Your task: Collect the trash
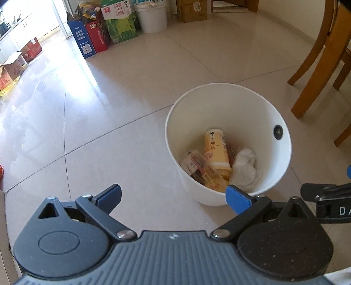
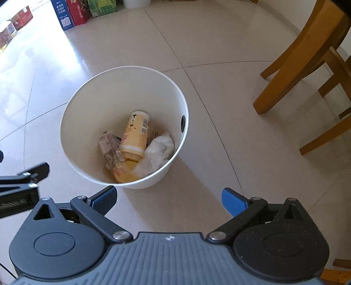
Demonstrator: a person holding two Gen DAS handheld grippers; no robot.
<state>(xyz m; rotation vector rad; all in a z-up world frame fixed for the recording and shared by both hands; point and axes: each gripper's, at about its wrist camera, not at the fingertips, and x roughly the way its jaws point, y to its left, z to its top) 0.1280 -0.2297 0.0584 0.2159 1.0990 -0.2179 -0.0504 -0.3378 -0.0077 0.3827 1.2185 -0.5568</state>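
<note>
Both grippers hang empty, left gripper (image 1: 173, 197) and right gripper (image 2: 169, 197) with fingers spread wide, bin (image 2: 72, 105) at eleven o'clock of the right, cup (image 2: 136, 136) lying inside, its length running twelve-to-six.

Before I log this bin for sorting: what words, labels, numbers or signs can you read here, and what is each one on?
"DA": white letters on the right gripper's arm, cut off by the frame edge.
Yellow cup in the white bin: barcode and dark print, too small to read.
Crumpled wrapper: barcode label, unreadable.
White carton by the wall: red Chinese characters, too blurred to read.
Blue box: print unreadable.
</note>
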